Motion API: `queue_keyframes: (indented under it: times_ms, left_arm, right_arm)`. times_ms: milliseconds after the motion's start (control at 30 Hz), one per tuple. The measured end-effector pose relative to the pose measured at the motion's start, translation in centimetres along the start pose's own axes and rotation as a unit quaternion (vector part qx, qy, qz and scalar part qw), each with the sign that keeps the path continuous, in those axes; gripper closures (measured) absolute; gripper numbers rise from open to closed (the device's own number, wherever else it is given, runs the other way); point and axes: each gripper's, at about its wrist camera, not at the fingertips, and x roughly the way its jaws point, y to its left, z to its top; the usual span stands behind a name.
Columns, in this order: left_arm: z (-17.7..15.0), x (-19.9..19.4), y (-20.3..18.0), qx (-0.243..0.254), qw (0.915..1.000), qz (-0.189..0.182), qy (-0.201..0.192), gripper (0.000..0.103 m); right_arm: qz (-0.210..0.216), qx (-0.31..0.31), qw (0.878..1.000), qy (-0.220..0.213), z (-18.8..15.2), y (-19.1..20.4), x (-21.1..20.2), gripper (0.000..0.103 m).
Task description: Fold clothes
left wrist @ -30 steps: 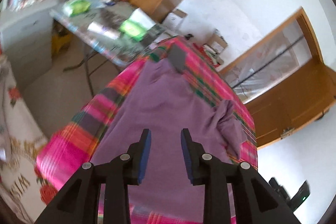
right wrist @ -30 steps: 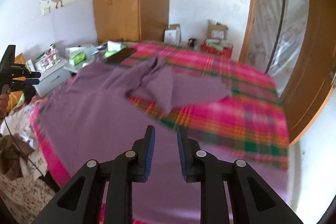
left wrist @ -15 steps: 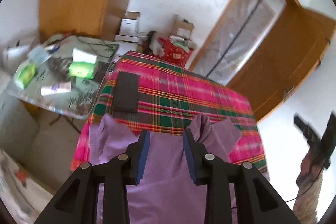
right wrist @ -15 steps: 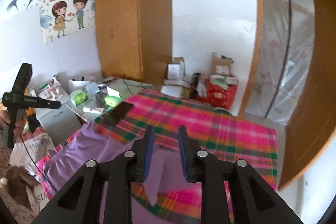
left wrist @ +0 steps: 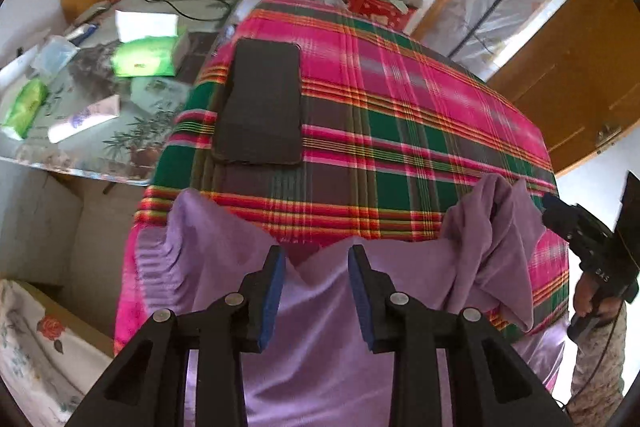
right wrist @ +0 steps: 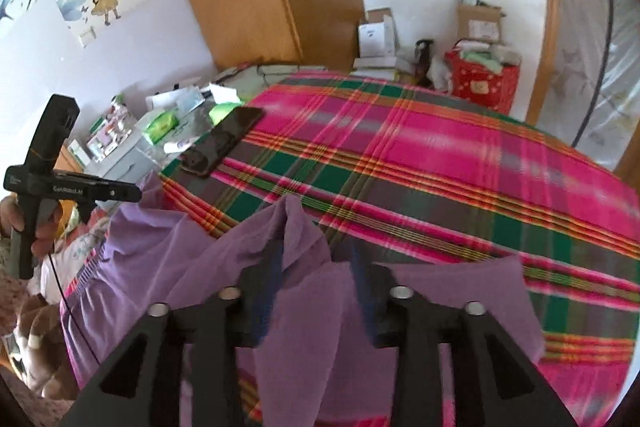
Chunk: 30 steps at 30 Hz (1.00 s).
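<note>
Laying-out stage: purple garment (left wrist: 320, 339) sits rumpled on the plaid bed (left wrist: 400, 115). Left hand-held gripper (left wrist: 316, 291) hangs parted, empty; right hand-held gripper (right wrist: 312, 291) is opening, cloth draped between. Next, grab a sleeve.

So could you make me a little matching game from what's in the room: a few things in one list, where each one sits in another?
Things:
1. purple garment
2. black phone
3. green packet
4. red box

Places:
A. on the side table
B. on the floor by the far wall
C. near edge of the plaid bed cover, under both grippers
D. far corner of the plaid bed cover

Pairs: 1-C, 2-D, 3-A, 4-B
</note>
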Motion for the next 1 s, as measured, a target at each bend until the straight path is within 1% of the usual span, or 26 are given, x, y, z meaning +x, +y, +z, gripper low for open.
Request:
queue_keyframes:
  times_ms: [67, 100, 233, 333, 533, 600, 633, 667, 733, 833, 1000]
  left_arm:
    - [0.6, 1.1, 0.5, 0.000, 0.9998, 0.006, 0.018, 0.070]
    - [0.9, 1.5, 0.9, -0.009, 0.9997, 0.011, 0.018, 0.070]
    - [1.4, 2.7, 1.3, -0.011, 0.9993, 0.015, 0.032, 0.070]
    - [1.5, 3.4, 1.4, -0.011, 0.9989, 0.023, 0.039, 0.070]
    - [1.1, 4.2, 1.8, -0.014, 0.9974, 0.043, 0.056, 0.070]
    - [0.9, 4.1, 2.1, -0.022, 0.9975, 0.041, 0.052, 0.070]
    - [0.7, 4.0, 2.1, -0.025, 0.9977, 0.040, 0.048, 0.072]
    - [0.6, 3.9, 2.2, -0.025, 0.9978, 0.040, 0.046, 0.074]
    - [0.5, 3.7, 2.3, -0.027, 0.9979, 0.041, 0.043, 0.085]
    - [0.1, 3.2, 2.8, -0.043, 0.9980, 0.034, 0.033, 0.094]
    - [-1.0, 1.7, 3.2, -0.058, 0.9980, 0.024, 0.009, 0.096]
  right_arm:
    - [0.026, 0.000, 1.000, 0.013, 0.2, -0.2, 1.4, 0.061]
    - [0.031, -0.003, 0.999, 0.018, 0.3, -0.2, 2.0, 0.061]
    - [0.039, -0.023, 0.998, 0.046, 0.4, 0.0, 4.7, 0.060]
    - [0.045, -0.023, 0.997, 0.062, 0.4, -0.2, 6.3, 0.060]
    - [0.063, -0.014, 0.995, 0.075, 0.4, 0.0, 8.3, 0.061]
    - [0.053, -0.019, 0.996, 0.070, 0.3, 0.1, 8.3, 0.070]
    - [0.046, -0.023, 0.997, 0.066, 0.2, 0.2, 8.2, 0.082]
    - [0.039, -0.028, 0.997, 0.062, 0.1, 0.2, 7.9, 0.087]
    - [0.035, -0.034, 0.997, 0.053, -0.1, 0.3, 7.3, 0.088]
    - [0.031, -0.035, 0.998, 0.036, -0.3, 0.4, 5.9, 0.090]
    - [0.021, -0.037, 0.999, 0.010, -0.8, 0.4, 3.2, 0.091]
